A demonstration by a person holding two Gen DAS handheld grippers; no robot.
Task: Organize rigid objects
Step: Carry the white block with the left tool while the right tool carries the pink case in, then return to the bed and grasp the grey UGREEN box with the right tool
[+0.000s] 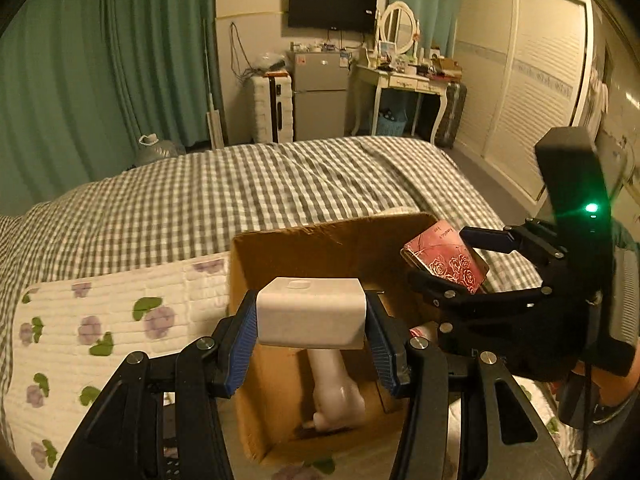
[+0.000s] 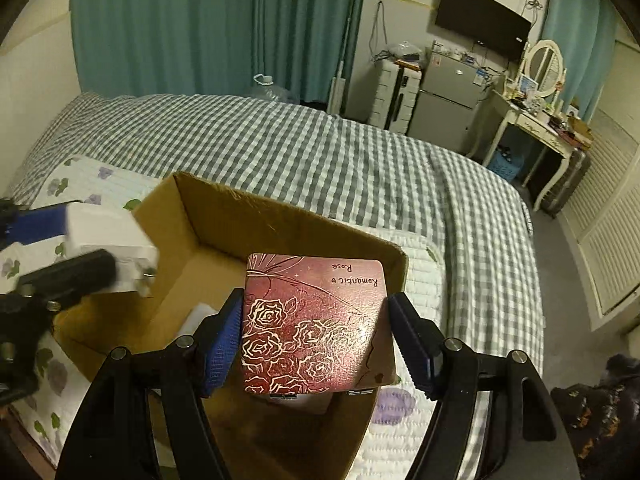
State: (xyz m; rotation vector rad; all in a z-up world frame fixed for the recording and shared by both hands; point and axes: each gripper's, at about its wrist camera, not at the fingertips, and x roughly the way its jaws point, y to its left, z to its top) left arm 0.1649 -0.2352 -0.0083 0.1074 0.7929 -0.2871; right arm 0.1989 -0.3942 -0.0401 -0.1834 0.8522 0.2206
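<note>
**Both jaws loaded over the box**

Jaws of my left gripper (image 1: 311, 334) clamp a white rectangular plastic block (image 1: 311, 314); jaws of my right gripper (image 2: 314, 340) pinch a dark red rose-patterned tin (image 2: 314, 324). I hold both above the open brown cardboard box (image 2: 224, 216), which sits on a floral quilted pad (image 1: 100, 320) on the grey checked bed (image 1: 240, 188). A white bottle-shaped object (image 1: 338, 392) lies inside the box.

A bed (image 1: 248, 184) covered in a grey-and-white checked sheet stretches ahead of both claws. On it lies a white quilted mat (image 1: 120, 320) printed with purple flowers, and an open cardboard box (image 2: 224, 216) rests on that mat, directly beneath the claws.
</note>
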